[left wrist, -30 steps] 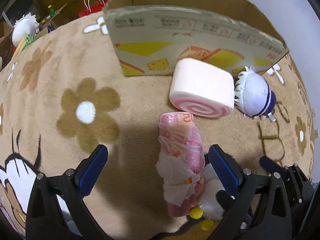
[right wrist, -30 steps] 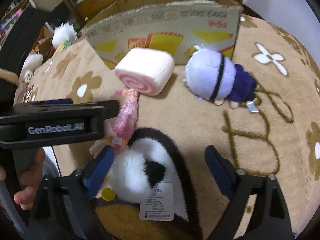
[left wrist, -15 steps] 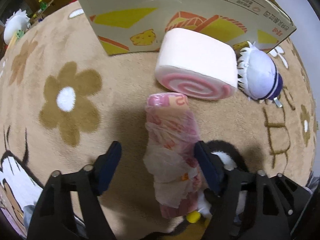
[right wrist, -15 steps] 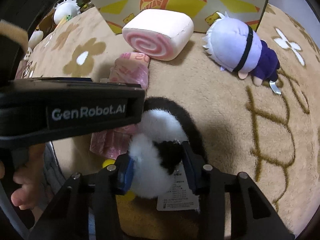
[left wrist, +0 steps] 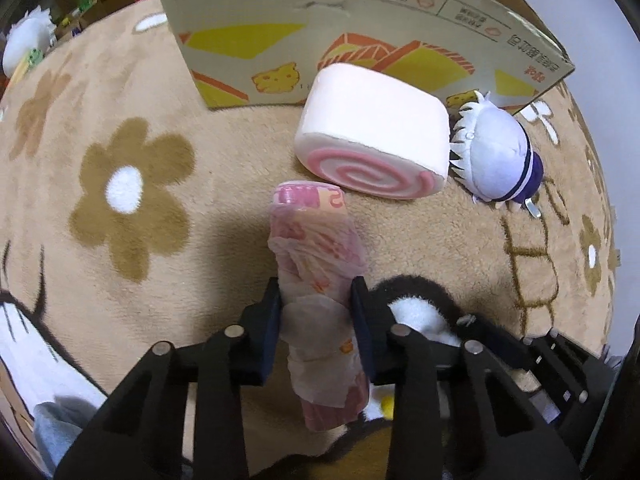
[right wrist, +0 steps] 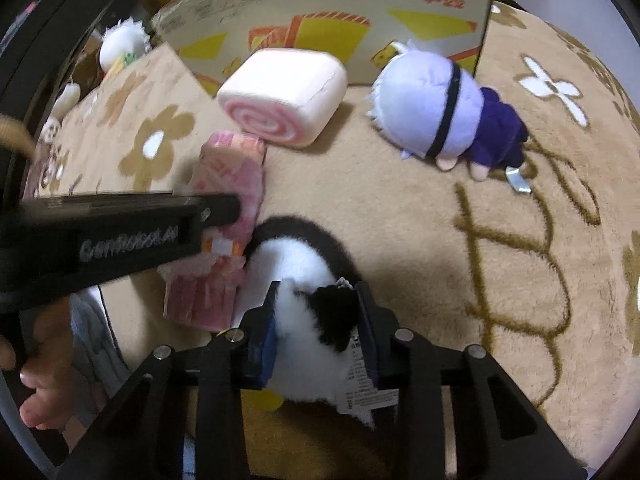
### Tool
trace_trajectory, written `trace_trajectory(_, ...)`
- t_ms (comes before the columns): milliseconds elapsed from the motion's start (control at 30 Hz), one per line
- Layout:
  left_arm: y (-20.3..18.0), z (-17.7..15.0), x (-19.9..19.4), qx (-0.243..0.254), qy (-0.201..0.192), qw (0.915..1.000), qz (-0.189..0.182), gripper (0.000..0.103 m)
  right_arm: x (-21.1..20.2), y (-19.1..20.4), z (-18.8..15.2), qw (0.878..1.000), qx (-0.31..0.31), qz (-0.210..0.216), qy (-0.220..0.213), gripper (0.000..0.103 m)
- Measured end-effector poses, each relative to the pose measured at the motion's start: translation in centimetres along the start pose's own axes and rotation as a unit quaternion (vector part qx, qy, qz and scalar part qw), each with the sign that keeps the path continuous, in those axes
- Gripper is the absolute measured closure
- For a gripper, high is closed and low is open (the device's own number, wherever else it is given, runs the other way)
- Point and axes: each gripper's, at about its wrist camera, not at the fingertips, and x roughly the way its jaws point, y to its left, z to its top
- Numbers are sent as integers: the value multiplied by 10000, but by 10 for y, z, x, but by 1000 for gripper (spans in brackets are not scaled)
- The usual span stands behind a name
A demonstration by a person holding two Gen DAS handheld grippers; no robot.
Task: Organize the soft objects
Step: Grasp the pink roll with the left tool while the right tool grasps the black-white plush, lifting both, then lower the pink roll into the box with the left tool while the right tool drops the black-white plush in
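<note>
My left gripper (left wrist: 316, 304) is shut on a pink wrapped soft pack (left wrist: 316, 252), which also shows in the right wrist view (right wrist: 228, 184). My right gripper (right wrist: 316, 312) is shut on a black-and-white plush (right wrist: 304, 272) with a paper tag; it also shows in the left wrist view (left wrist: 420, 308). A pink swirl roll cushion (left wrist: 376, 128) and a white-haired doll in purple (left wrist: 496, 160) lie on the rug in front of a cardboard box (left wrist: 360, 28). They also appear in the right wrist view: cushion (right wrist: 284, 92), doll (right wrist: 440, 112), box (right wrist: 328, 8).
A beige flower-patterned rug (left wrist: 132, 184) covers the floor. A white plush (left wrist: 24, 44) and clutter lie at the far left. The left gripper's body (right wrist: 112, 236) crosses the right wrist view. A hand (right wrist: 44, 368) shows at lower left.
Both grippers have closed: the left one on the pink pack, the right one on the black-and-white plush. Both moved forward toward the box.
</note>
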Motion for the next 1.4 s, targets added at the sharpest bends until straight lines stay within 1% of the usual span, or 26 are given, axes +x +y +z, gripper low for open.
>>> trace_trajectory(67, -3, 0, -7, 47, -84, 9999, 55, 78, -5, -7, 5, 9998, 106, 20, -173, 67)
trace_trajectory(167, -2, 0, -15, -22, -201, 9998, 43, 83, -16, -13, 14, 9985, 238, 19, -501, 67)
trace_trajectory(267, 1, -2, -29, -6, -426, 9987, 263, 85, -31, -19, 20, 9958, 347, 46, -846, 67)
trace_trajectory(333, 2, -3, -40, -5, -587, 9977, 325, 85, -41, -21, 24, 9938, 342, 49, -1054, 67)
trace_trajectory(500, -2, -11, -78, 52, -1301, 9905, 446, 85, -71, -19, 30, 9870, 214, 25, -1593, 67)
trace_trajectory(567, -5, -9, -93, 86, -1628, 9857, 432, 85, -84, -14, 33, 9827, 179, -7, -1842, 67)
trace_trajectory(667, -13, -11, -115, 167, -2139, 9757, 434, 85, -108, -7, 34, 9735, 76, -173, -2281, 67)
trace_trajectory(767, -16, -8, -141, 296, -2572, 9650, 420, 85, -130, -1, 40, 9631, 44, -155, -2686, 67)
trace_trajectory(833, -19, -6, -153, 376, -2813, 9577, 476, 85, -144, 1, 44, 9572, 13, -139, -2889, 67)
trace_trajectory(867, -19, -4, -161, 410, -2947, 9530, 571, 85, -150, 3, 48, 9541, -21, -158, -2989, 67)
trace_trajectory(967, -25, 1, -174, 476, -3184, 9436, 774, 85, -166, 4, 56, 9479, -90, -221, -3177, 67)
trace_trajectory(1033, -26, 6, -180, 488, -3261, 9405, 823, 85, -173, 5, 60, 9447, -129, -245, -3268, 67)
trace_trajectory(1200, -32, 23, -196, 577, -3510, 9296, 960, 85, -186, 7, 73, 9377, -251, -336, -3448, 67)
trace_trajectory(1333, -34, 35, -201, 649, -3660, 9223, 1055, 85, -192, 8, 88, 9327, -315, -393, -3571, 67)
trace_trajectory(1400, -36, 41, -201, 712, -3760, 9169, 1136, 85, -195, 9, 97, 9291, -363, -385, -3660, 67)
